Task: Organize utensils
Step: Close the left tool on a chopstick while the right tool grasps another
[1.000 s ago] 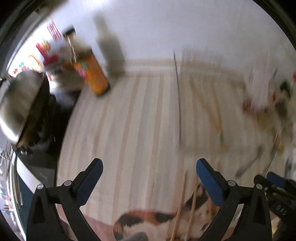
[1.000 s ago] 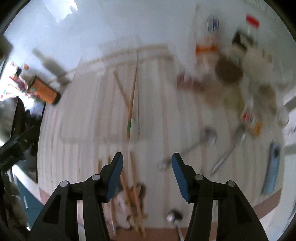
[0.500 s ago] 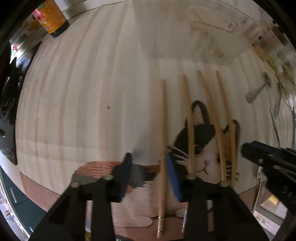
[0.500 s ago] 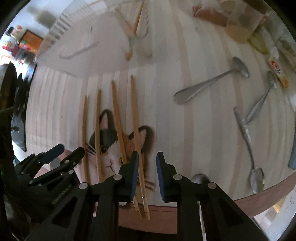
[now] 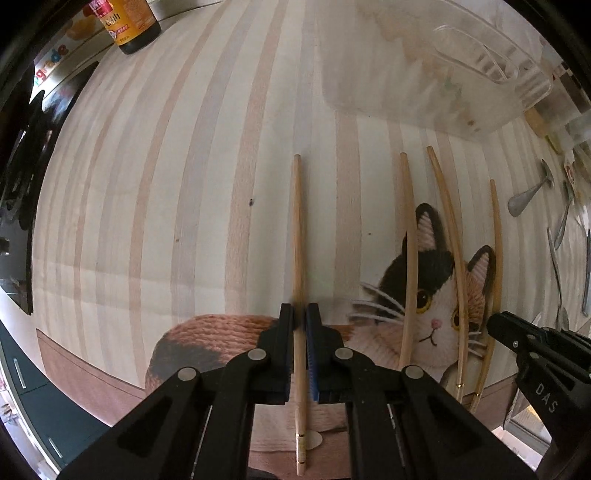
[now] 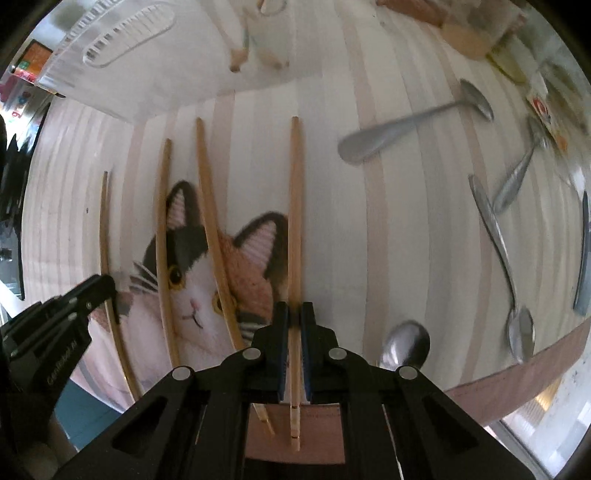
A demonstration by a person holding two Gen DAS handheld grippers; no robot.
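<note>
Four thin wooden chopsticks on the striped cat mat [image 5: 155, 192]; left gripper [image 5: 299, 317] just pinched shut on the leftmost chopstick [image 5: 297, 229], right gripper [image 6: 290, 314] on the rightmost chopstick [image 6: 294, 206]; five shiny metal spoons [image 6: 413, 125] lie scattered alongside.

Tablecloth [image 5: 184, 184] is cream with pale pinkish-tan stripes, plus a knit-look calico cat print [image 6: 207, 280] in black, white and orange with yellow eyes. Chopsticks [image 5: 297, 236] are light wood, spoons [image 6: 406, 125] dull silver, bottle [image 5: 127, 22] label orange-yellow.
</note>
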